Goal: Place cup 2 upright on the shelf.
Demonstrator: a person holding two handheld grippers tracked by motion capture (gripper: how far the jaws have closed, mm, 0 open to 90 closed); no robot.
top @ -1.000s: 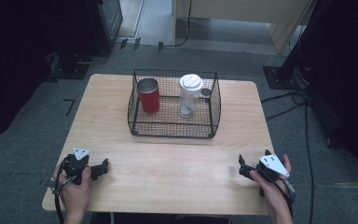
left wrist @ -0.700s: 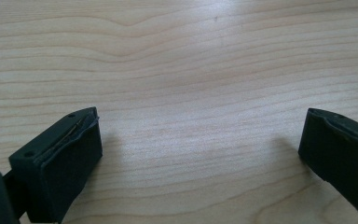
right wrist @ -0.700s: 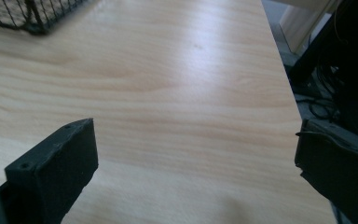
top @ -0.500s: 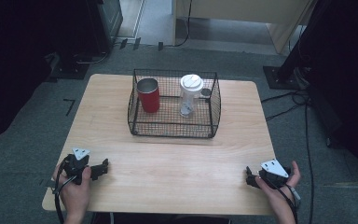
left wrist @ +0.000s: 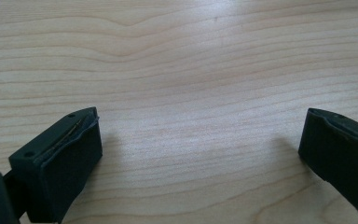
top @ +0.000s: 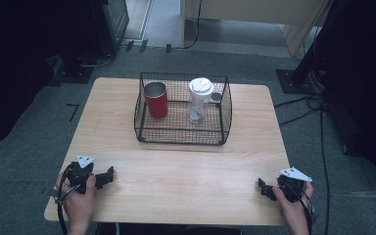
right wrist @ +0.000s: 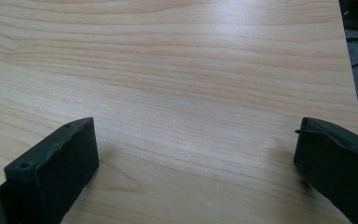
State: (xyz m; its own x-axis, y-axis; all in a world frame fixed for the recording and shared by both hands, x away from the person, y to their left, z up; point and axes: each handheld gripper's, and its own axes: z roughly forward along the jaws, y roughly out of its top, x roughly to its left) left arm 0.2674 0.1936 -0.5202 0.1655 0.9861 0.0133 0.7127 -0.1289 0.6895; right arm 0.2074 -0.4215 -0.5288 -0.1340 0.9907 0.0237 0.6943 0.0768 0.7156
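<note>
Resting grippers (top: 105, 178), jaws spread, empty.

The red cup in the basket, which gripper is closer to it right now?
Left. The red cup stands at the basket's left end; the left gripper sits near the table's front left corner, while the right gripper is at the front right corner, farther off.

Red cup (top: 155, 99) and lidded cup (top: 200, 100) inside wire basket (top: 178, 135)

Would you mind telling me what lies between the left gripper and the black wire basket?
Nothing: between the left gripper and the black wire basket the high view shows bare light wooden table.
</note>
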